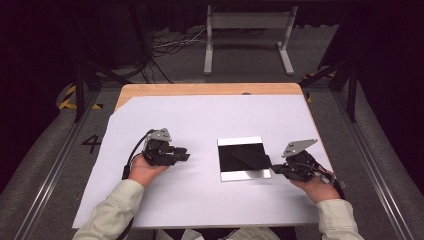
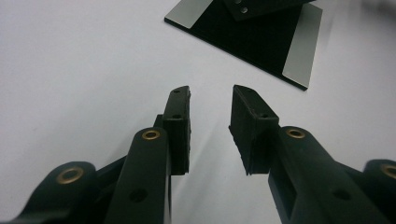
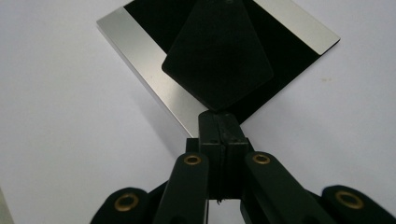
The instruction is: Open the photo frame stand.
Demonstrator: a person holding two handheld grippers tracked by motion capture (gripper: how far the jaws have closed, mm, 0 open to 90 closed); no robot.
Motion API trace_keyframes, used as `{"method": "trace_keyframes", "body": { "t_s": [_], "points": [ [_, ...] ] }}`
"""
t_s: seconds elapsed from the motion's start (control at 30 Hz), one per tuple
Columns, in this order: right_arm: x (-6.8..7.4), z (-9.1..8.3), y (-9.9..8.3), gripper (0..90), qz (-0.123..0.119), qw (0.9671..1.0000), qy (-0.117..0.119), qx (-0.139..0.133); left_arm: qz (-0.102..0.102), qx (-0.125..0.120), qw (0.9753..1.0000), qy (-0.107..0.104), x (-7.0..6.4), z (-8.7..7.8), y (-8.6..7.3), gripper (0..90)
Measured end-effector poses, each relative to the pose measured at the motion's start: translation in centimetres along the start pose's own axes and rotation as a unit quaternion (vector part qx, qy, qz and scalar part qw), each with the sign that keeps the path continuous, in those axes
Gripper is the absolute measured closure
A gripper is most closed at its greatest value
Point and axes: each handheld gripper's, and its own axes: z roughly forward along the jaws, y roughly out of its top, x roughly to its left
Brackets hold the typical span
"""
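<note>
High view showed a person seated at the bench (image 1: 150,92), which was covered by a white sheet (image 1: 200,120), with one gripper in each hand. The right gripper (image 1: 274,167) lay at the right edge of a square plate (image 1: 243,158), black in the middle with silver strips along two opposite sides. A flat black card (image 1: 248,155) rested over the plate's dark middle, and it was tilted against the plate's edges.

Right gripper view showed the right gripper (image 3: 220,122) with its fingers (image 3: 208,135) pressed together on one corner of the black card (image 3: 217,58). The card spread out ahead of them above the plate (image 3: 140,56).

Left gripper (image 1: 183,153) sat on the sheet to the left of the plate, well apart from it, resting in the person's left hand (image 1: 142,171). Left gripper view showed its fingers (image 2: 180,126) apart with nothing between them, pointing towards the plate (image 2: 299,51) farther off.
</note>
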Motion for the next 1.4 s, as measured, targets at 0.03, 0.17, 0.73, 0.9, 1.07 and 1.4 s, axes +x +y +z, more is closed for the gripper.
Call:
{"method": "trace_keyframes", "body": {
  "t_s": [0.03, 0.17, 0.73, 0.9, 1.07, 1.4],
  "points": [
    [-0.02, -0.08, 0.01, 89.4, 0.002, 1.0000, 0.001, -0.005, 0.000, 0.000, 1.0000, 0.000, 0.00, 0.01, 0.00, 68.5],
    [-0.05, -0.39, 0.05, 89.5, 0.009, 0.9997, 0.004, -0.023, -0.001, 0.000, 1.0000, 0.000, -0.06, 0.04, 0.01, 68.4],
    [-0.29, -0.73, 0.01, 89.5, 0.035, 0.9948, 0.016, -0.094, -0.002, -0.001, 1.0000, 0.000, -0.10, 0.11, 0.00, 68.2],
    [-0.28, -0.63, 0.08, 89.5, 0.041, 0.9930, 0.018, -0.110, -0.002, -0.001, 1.0000, 0.000, -0.09, 0.10, 0.01, 68.1],
    [-0.15, -0.61, 0.26, 89.5, 0.043, 0.9925, 0.014, -0.113, 0.000, 0.001, 1.0000, 0.000, -0.10, 0.17, 0.02, 68.1],
    [-0.19, -0.61, 0.27, 89.4, 0.042, 0.9934, 0.015, -0.106, -0.002, -0.001, 1.0000, -0.001, -0.07, 0.17, 0.01, 67.9]
  ]
}}
